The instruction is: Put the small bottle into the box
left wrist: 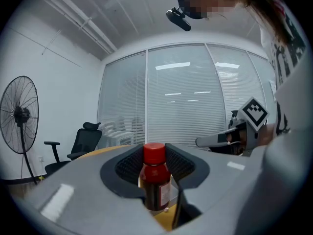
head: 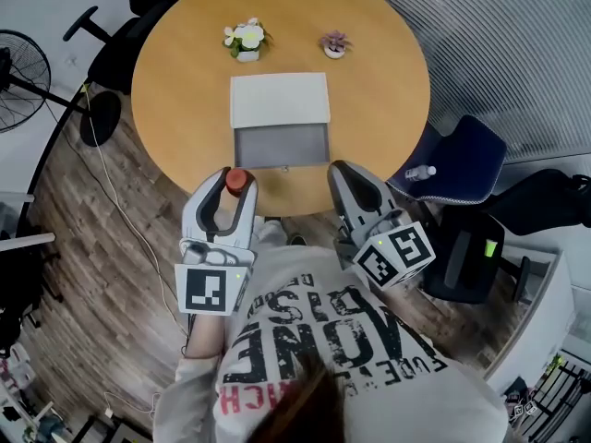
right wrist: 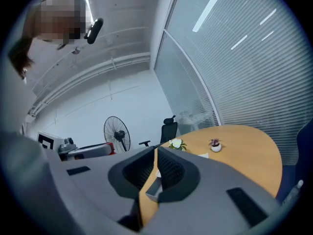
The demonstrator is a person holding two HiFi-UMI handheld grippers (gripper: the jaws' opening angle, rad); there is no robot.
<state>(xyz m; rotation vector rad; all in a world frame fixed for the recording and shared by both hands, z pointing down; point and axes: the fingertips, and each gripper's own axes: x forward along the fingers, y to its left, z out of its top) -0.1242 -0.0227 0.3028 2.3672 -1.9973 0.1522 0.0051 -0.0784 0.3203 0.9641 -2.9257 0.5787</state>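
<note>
left gripper [head: 235,185] fingers [left wrist: 128,164] grasp small bottle [left wrist: 156,180] | right gripper [head: 348,172] fingers [right wrist: 174,168] clenched | box [head: 280,144] open on desk [head: 175,90] | white-flower pot [head: 246,41], pink-flower pot [head: 334,44] beyond

Head cam sits right above the person looking steeply down, so the whole round worktop [head: 185,90] fits, with the left hand-held gripper [head: 235,185] and right hand-held gripper [head: 344,169] at its near edge. Each gripper cam rides low and close behind its own jaws, roughly level: left faces the glass wall [left wrist: 186,97], right looks across the worktop at the pink plant [right wrist: 214,144]. All three catch the floor fan [head: 14,77].
</note>
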